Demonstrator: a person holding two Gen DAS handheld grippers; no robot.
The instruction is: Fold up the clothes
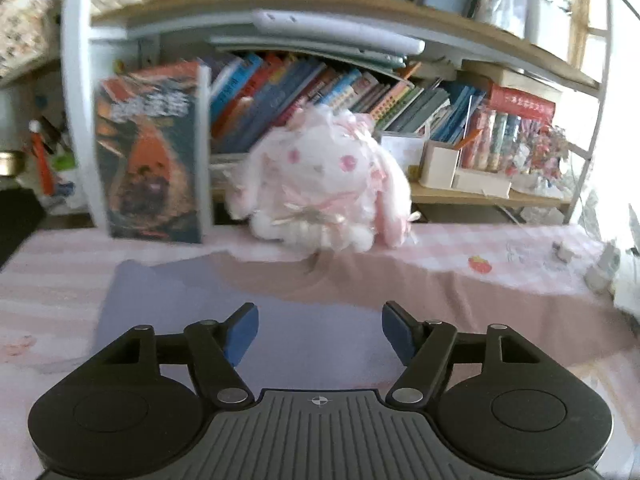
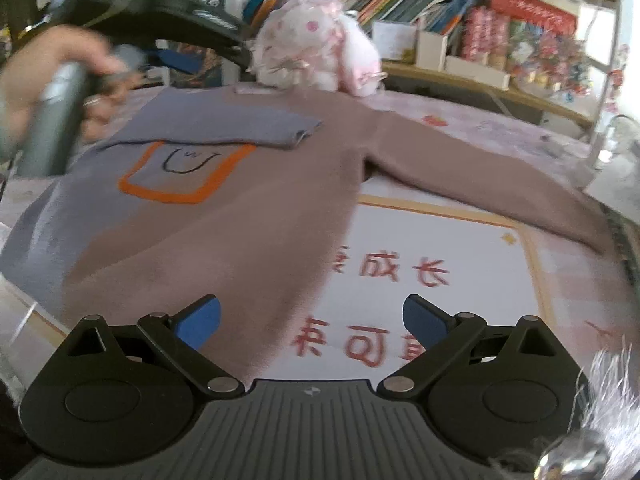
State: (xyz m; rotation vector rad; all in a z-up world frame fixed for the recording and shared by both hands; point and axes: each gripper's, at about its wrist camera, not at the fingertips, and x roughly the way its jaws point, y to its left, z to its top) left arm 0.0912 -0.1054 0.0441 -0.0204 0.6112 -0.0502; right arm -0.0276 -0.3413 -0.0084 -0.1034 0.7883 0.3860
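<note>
On the left, the left gripper (image 1: 319,330) hovered with jaws spread over the sweater (image 2: 224,208), which lay flat on the desk (image 2: 560,280), its blue sleeve (image 2: 224,124) folded across the chest, probably to narrow it. Rightward, the right gripper (image 2: 312,320) hung empty, jaws apart, above the white mat (image 2: 432,256), whose red characters included "成长".

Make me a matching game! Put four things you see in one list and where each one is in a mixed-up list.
Things:
1. plush bunny
2. grey-blue sleeve
3. brown sleeve
4. white mat with red writing

Places:
A. stretched out sideways over the mat
B. folded across the sweater's chest
C. sitting by the bookshelf, behind the sweater
D. partly under the sweater

Pairs: 1-C, 2-B, 3-A, 4-D
</note>
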